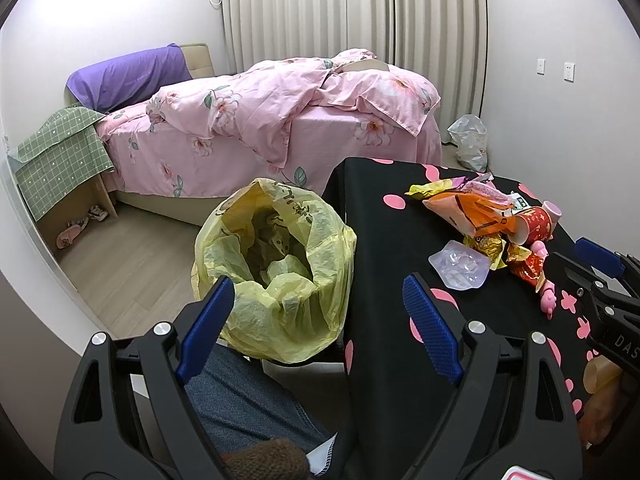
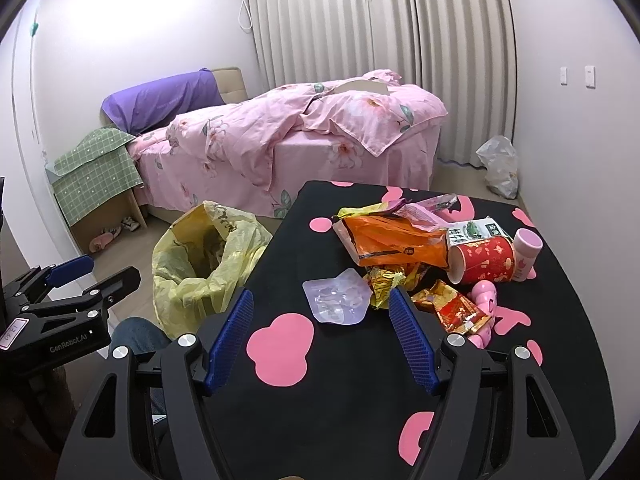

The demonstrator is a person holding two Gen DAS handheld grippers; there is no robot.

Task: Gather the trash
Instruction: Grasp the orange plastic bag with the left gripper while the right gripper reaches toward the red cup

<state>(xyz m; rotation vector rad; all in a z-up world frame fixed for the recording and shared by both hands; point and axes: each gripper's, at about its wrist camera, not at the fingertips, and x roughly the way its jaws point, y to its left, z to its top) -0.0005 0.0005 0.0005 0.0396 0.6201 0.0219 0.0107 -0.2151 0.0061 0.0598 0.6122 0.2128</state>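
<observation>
A pile of trash lies on the black table with pink spots [image 2: 360, 360]: an orange wrapper [image 2: 394, 240], a red paper cup [image 2: 482, 260] on its side, gold foil wrappers [image 2: 386, 282], a clear plastic blister tray [image 2: 336, 296] and a pink toy [image 2: 486, 298]. A yellow trash bag [image 1: 276, 264] stands open on the floor left of the table; it also shows in the right wrist view [image 2: 200, 264]. My left gripper [image 1: 320, 304] is open and empty, between the bag and the table edge. My right gripper [image 2: 322, 312] is open and empty, just short of the blister tray.
A bed with pink floral bedding [image 2: 288, 140] stands behind the table. A green-covered bedside stand [image 2: 96, 176] with shoes under it is at left. A white plastic bag [image 2: 500, 166] sits by the right wall. My knee in jeans [image 1: 248, 396] is below the left gripper.
</observation>
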